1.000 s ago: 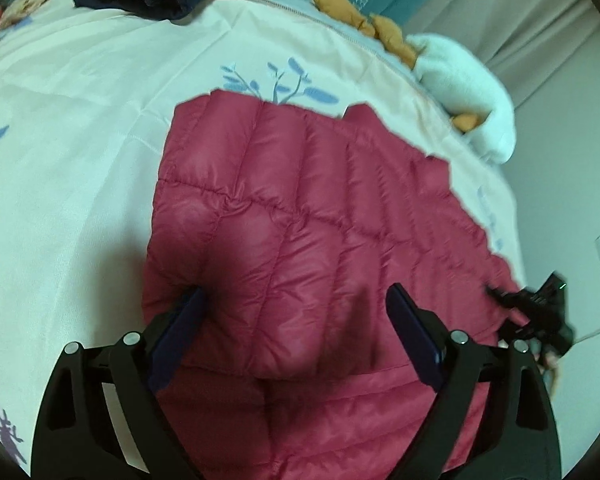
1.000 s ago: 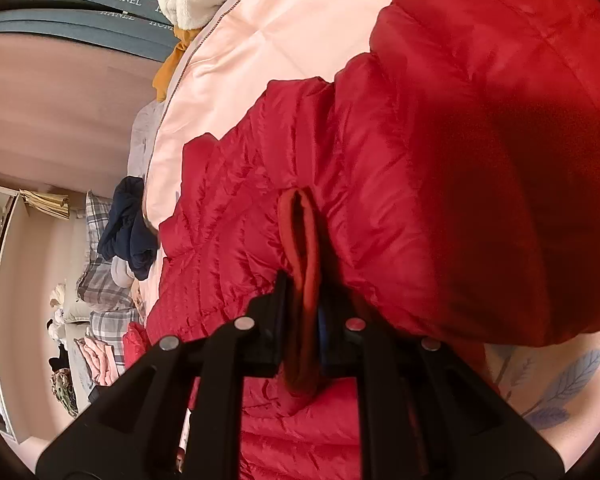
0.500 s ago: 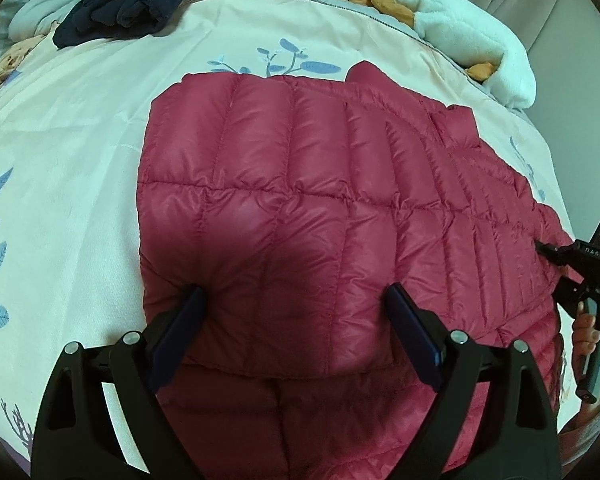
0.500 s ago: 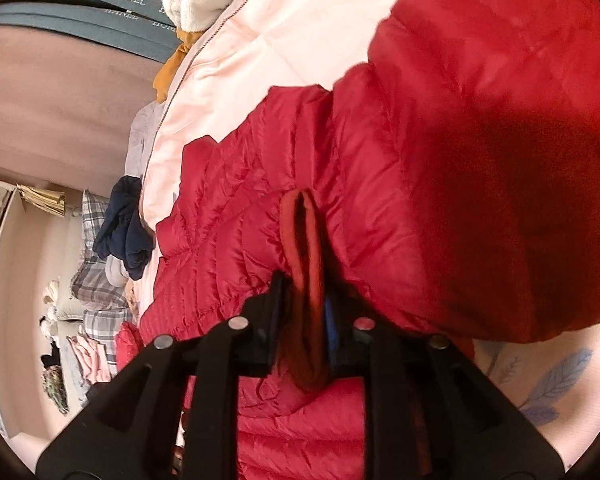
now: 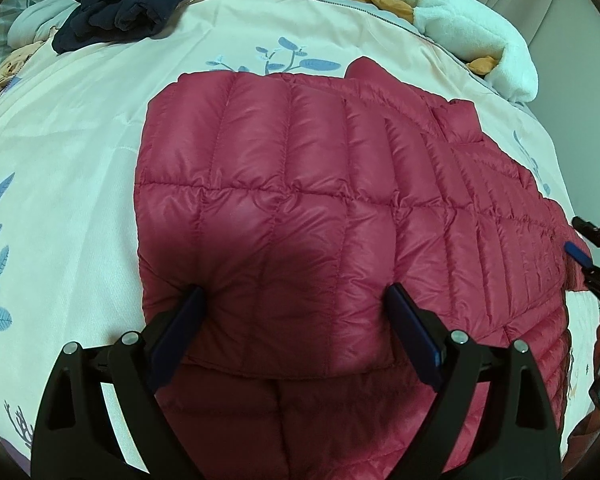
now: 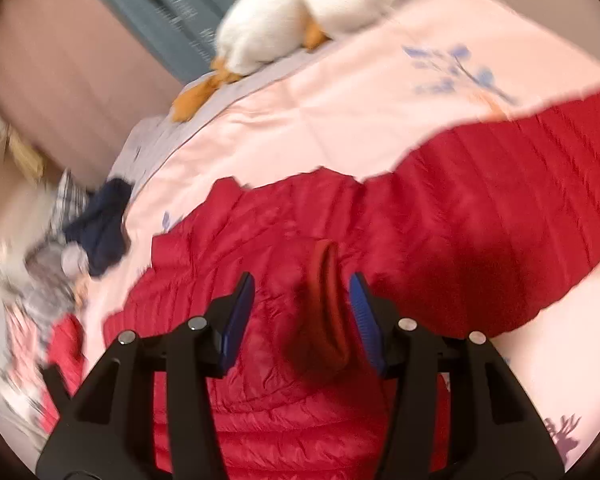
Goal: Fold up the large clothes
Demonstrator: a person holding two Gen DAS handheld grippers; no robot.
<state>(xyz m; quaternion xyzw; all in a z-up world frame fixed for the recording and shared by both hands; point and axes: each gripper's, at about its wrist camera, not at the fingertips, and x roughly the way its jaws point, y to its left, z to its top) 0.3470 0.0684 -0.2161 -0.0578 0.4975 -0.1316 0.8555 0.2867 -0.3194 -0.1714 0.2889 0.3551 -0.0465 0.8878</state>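
Right claw (image 6: 302, 312) open, jacket cuff (image 6: 326, 304) btwn fingers

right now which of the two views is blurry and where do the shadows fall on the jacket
Right wrist view: motion-blurred throughout, worst at the left edge, and a shadow darkens the red jacket beyond the open right tongs. Left wrist view: sharp, with fisheye bending of the bedspread, and a soft shadow on the jacket between the open left tongs.
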